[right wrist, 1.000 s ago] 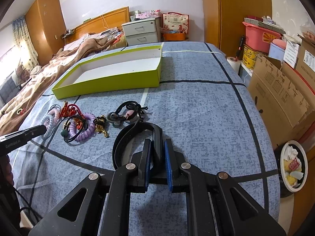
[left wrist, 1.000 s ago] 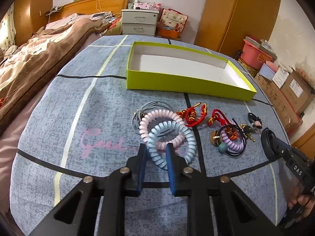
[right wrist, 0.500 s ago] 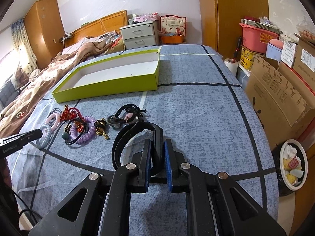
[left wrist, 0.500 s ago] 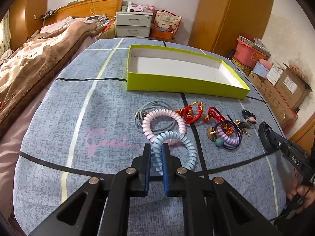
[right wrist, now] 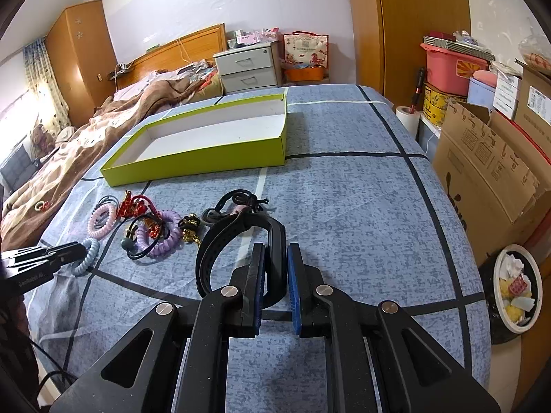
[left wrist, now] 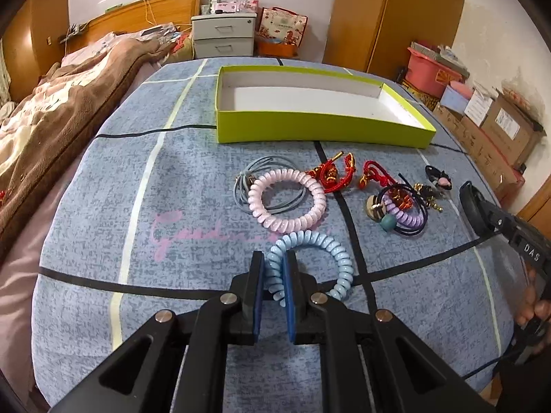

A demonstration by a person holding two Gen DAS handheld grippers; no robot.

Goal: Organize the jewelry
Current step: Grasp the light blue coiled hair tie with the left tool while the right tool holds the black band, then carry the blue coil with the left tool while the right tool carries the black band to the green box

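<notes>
My left gripper (left wrist: pixel 274 262) is shut on a light blue spiral hair tie (left wrist: pixel 339 258) and holds it just above the blue bedspread. My right gripper (right wrist: pixel 275 255) is shut on a black band (right wrist: pixel 220 241). A pink spiral hair tie (left wrist: pixel 287 204) lies over a grey cord loop (left wrist: pixel 248 180). Red knotted cords (left wrist: pixel 339 172), a purple spiral tie with dark loops (left wrist: pixel 401 211) and a small black clip (left wrist: pixel 437 177) lie to the right. The lime green tray (left wrist: pixel 320 127) with a white bottom stands behind them, nothing in it. It also shows in the right wrist view (right wrist: pixel 206 158).
A brown blanket (left wrist: pixel 58 110) covers the bed's left side. Cardboard boxes (right wrist: pixel 489 161) and a bin (right wrist: pixel 516 285) stand off the bed's right edge. A grey drawer unit (left wrist: pixel 224 34) and wardrobe (left wrist: pixel 396 17) stand at the back.
My left gripper has shut on the light blue spiral tie and pulled it back off the pink one, lifting it. My right gripper has risen a little with the black band.
</notes>
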